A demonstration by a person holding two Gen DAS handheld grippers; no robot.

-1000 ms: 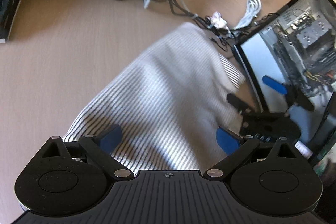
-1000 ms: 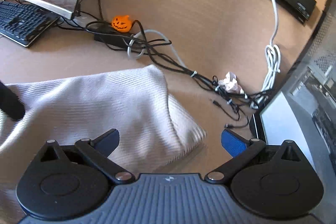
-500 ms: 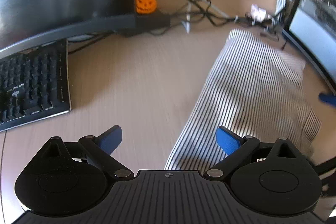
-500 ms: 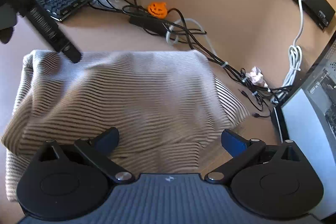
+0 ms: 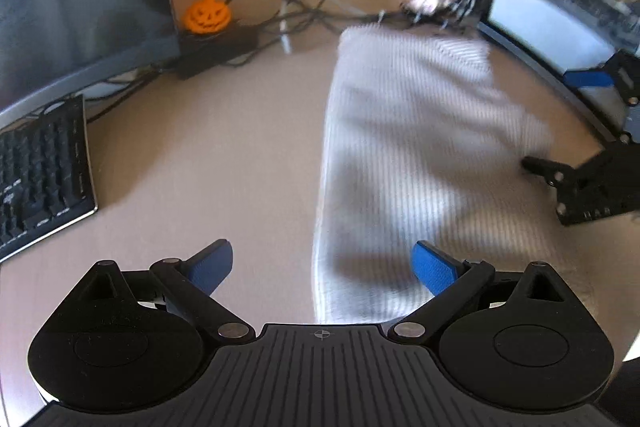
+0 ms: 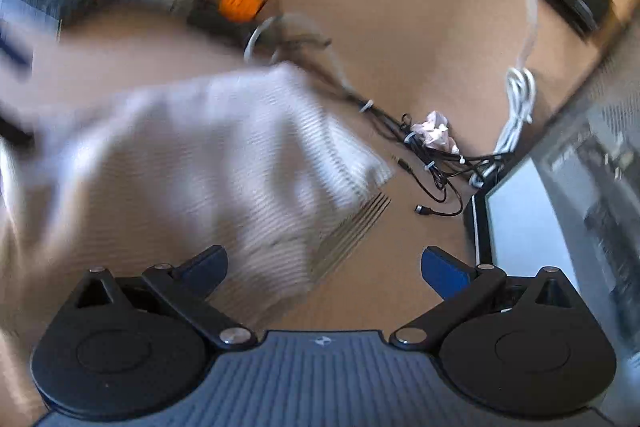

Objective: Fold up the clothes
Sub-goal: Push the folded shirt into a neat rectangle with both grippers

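The left gripper (image 5: 322, 265) is hanging with jaws spread and empty at 6 o'clock, the striped garment (image 5: 404, 147) lying as a doubled-over oblong on the desk (image 5: 208, 155) toward 1 o'clock. The right gripper (image 6: 324, 263) is gaping too, holding nothing; its motion-blurred view is risking a misjudged pinch that could drag the top layer or snag the cables (image 6: 432, 167) at 2 o'clock

A tan desk (image 5: 208, 163) carries a striped garment (image 5: 412, 155) at right, a keyboard (image 5: 40, 171) at left, and cables (image 6: 432, 163) and a pumpkin (image 5: 207, 14) far back.
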